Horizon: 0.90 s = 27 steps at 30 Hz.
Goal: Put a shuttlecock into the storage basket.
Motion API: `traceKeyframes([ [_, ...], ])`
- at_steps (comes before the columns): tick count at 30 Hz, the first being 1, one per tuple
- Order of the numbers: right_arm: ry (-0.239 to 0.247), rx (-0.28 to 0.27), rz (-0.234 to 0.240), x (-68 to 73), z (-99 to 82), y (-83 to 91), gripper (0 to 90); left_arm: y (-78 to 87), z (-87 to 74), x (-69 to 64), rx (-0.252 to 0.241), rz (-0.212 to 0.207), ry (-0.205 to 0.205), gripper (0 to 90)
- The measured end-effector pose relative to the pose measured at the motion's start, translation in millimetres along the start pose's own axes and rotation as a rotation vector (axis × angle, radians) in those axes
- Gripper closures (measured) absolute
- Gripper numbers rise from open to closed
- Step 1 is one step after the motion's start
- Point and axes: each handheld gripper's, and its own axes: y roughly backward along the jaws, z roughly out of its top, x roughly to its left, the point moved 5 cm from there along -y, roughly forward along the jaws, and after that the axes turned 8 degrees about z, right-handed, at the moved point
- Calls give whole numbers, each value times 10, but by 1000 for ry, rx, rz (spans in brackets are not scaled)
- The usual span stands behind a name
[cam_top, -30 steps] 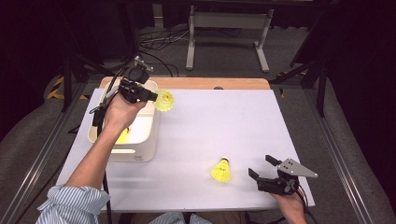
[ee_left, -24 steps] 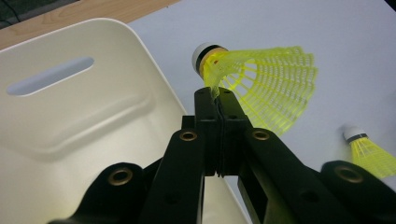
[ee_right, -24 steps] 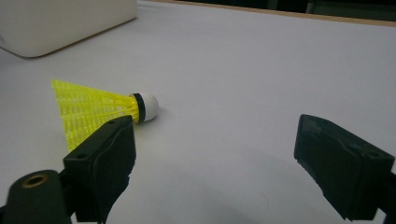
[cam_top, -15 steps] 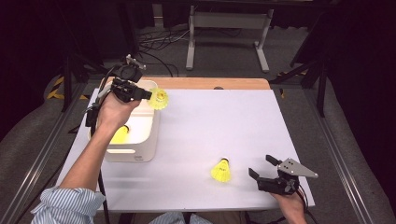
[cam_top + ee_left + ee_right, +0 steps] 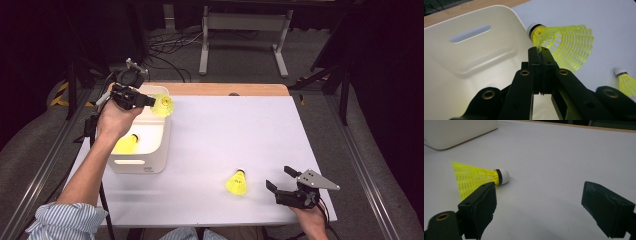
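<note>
We see the left gripper [image 5: 145,101] raised at the far left of the table [image 5: 225,130], its jaws pressed together on the skirt edge of a yellow shuttlecock [image 5: 162,105]. In the left gripper view that held shuttlecock [image 5: 564,47] sticks out past the jaw tips, its white cork toward the rim of the white bin [image 5: 469,55] and its mesh skirt fanning out over the table. From above, it hangs over the bin's [image 5: 150,165] far right corner. A 2nd yellow shuttlecock [image 5: 126,144] lies inside the bin, partly behind the left hand [image 5: 116,120].

The right gripper [image 5: 282,181] rests near the table's front right edge with its jaws spread apart and nothing between them. A 3rd shuttlecock [image 5: 237,182] lies on the table just to its left, apart from it. In the right gripper view this one [image 5: 477,180] lies on its side beyond the left jaw, cork pointing right.
</note>
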Motion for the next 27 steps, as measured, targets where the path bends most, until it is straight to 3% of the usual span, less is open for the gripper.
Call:
traceKeyframes([
  [27, -4, -4, 2, 1, 2, 5, 131, -149, -187, 294, 19, 25, 70, 894],
])
